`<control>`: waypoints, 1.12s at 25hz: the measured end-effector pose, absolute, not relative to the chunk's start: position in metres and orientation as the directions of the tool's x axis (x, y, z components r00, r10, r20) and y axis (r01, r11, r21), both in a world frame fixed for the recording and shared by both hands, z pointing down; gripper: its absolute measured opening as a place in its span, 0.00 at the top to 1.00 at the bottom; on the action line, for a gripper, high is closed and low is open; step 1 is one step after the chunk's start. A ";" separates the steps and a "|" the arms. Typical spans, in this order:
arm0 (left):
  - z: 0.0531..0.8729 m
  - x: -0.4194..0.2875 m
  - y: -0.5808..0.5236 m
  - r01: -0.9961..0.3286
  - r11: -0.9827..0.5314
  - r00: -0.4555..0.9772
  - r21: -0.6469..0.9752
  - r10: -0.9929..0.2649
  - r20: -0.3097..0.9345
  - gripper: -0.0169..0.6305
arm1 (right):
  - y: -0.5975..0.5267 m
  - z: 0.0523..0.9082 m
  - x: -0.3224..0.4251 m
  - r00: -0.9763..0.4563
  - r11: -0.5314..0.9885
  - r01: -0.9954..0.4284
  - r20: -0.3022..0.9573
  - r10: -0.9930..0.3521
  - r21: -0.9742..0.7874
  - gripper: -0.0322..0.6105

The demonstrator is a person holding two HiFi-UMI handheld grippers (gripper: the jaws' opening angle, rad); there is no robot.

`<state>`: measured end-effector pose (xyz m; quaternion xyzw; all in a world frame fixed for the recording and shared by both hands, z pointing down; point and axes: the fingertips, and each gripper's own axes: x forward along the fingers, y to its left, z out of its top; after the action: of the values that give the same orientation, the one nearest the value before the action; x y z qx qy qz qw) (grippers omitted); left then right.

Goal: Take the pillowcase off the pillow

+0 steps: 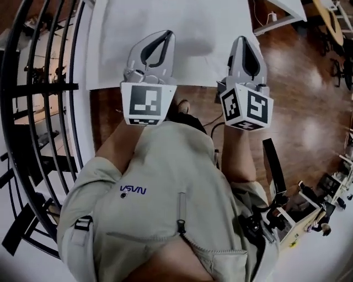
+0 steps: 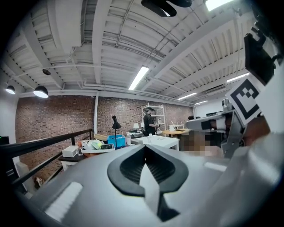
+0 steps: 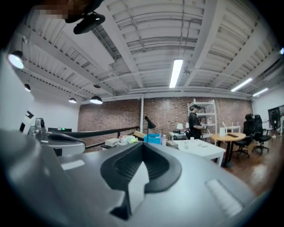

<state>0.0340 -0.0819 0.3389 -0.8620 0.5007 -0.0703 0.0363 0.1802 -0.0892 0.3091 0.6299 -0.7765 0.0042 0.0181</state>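
Head view shows the left claw (image 1: 167,33) and right claw (image 1: 241,38) held level side by side, reaching out over the near edge of a white surface (image 1: 138,16). Whether that is a desk top or bedding I cannot tell. Both claws are clenched, with their jaws meeting. Each gripper view shows a pale wedge in the seam, which could be cloth or part of the claw itself.

No pillow or pillowcase can be picked out with certainty in any view, so progress is unsettled. The scene would fit a pillow still covered and out of frame as well as a cover already off and laid flat.

As for writing, small blue letters (image 1: 133,190) on the chest of the person's jacket (image 1: 165,165), seen upside down, appear to read NASA. The marker cubes (image 1: 145,103) carry only black-and-white squares
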 end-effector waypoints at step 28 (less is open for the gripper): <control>0.350 0.029 -0.081 -0.894 -0.419 0.404 -0.160 -0.907 0.121 0.97 | -0.095 0.326 0.149 -0.359 0.359 -0.933 0.031 -0.933 0.012 0.95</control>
<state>0.0285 -0.0809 0.3498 -0.8371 0.5377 -0.0947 0.0346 0.1486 -0.0952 0.3265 0.5659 -0.8243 0.0037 0.0162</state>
